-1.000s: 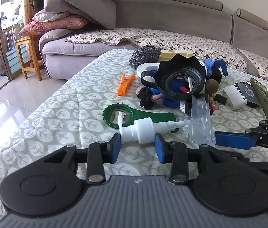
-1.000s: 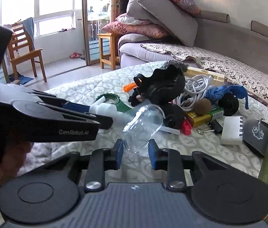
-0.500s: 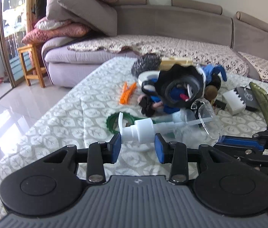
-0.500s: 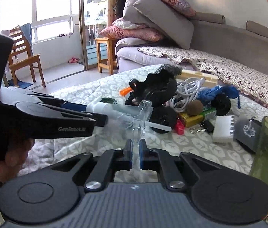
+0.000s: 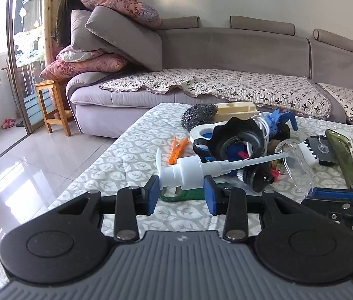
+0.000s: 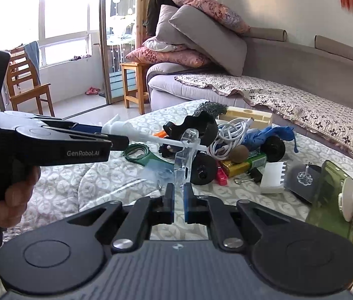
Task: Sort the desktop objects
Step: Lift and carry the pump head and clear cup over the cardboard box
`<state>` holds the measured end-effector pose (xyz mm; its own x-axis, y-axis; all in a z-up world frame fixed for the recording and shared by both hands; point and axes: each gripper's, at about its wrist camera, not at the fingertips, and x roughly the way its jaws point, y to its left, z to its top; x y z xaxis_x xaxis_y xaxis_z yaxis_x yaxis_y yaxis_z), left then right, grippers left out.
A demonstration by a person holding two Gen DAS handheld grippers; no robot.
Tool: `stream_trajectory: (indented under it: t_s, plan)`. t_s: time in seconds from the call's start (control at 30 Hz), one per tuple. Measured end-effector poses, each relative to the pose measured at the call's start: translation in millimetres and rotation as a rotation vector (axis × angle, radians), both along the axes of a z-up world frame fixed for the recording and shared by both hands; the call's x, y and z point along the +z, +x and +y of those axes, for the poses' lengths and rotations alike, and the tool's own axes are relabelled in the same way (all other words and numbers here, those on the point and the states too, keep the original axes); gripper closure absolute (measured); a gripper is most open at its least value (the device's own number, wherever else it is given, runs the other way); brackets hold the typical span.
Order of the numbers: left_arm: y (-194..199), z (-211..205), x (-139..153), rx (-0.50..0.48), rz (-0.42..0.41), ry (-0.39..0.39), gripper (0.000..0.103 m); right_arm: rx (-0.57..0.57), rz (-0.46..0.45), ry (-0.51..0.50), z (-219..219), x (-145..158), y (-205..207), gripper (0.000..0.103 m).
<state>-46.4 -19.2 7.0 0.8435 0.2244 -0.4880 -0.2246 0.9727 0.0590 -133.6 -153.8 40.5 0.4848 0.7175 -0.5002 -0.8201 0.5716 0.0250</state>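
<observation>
My left gripper [image 5: 181, 192] is shut on the white pump head [image 5: 186, 172], holding it level above the patterned table cover [image 5: 131, 150]. The pump's thin tube runs right to the mouth of a clear plastic bottle [image 5: 298, 165]. My right gripper [image 6: 178, 200] is shut on that clear bottle [image 6: 186, 150], which is pinched flat between the blue pads. I cannot tell how far the tube's tip reaches inside. In the right wrist view the left gripper [image 6: 116, 140] comes in from the left, with a hand [image 6: 14, 195] on its handle and the pump [image 6: 119, 127] in it.
A pile lies ahead: green bottle opener [image 6: 136, 153], orange clothespin [image 5: 177, 148], black scalloped knob [image 5: 238, 140], steel wool [image 5: 198, 116], white cable [image 6: 231, 132], blue glove [image 6: 268, 135], white toothed block [image 6: 273, 177], green translucent case [image 6: 328, 192]. A sofa [image 5: 226, 50] stands behind the table.
The right gripper's jaws closed on the clear bottle and squashed it flat. Pump and bottle have risen a little above the green opener. The left gripper's hold is unchanged.
</observation>
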Motion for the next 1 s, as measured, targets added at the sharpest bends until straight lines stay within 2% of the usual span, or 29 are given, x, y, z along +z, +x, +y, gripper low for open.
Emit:
stream_trajectory:
  t_s: [0.23,0.4,0.73,1.0]
  plan:
    - [-5.4,-2.1,10.1,0.030,0.005,-0.025,0.066,-0.049,-0.020,-0.003,-26.3,11.4,-12.0,0.098]
    - [-12.5,-27.5,19.2,0.015,0.002,-0.026,0.066,-0.111,-0.034,0.003,-56.2,22.0,-24.1,0.097]
    - [-43.0,-113.7,40.8,-0.159,-0.039,-0.047,0.066,-0.280,-0.100,0.000,-146.0,55.9,-55.2,0.097]
    - [-66.2,-176.1,66.5,-0.278,-0.076,-0.034,0.066,-0.432,-0.143,0.018,-219.4,74.3,-73.9,0.097]
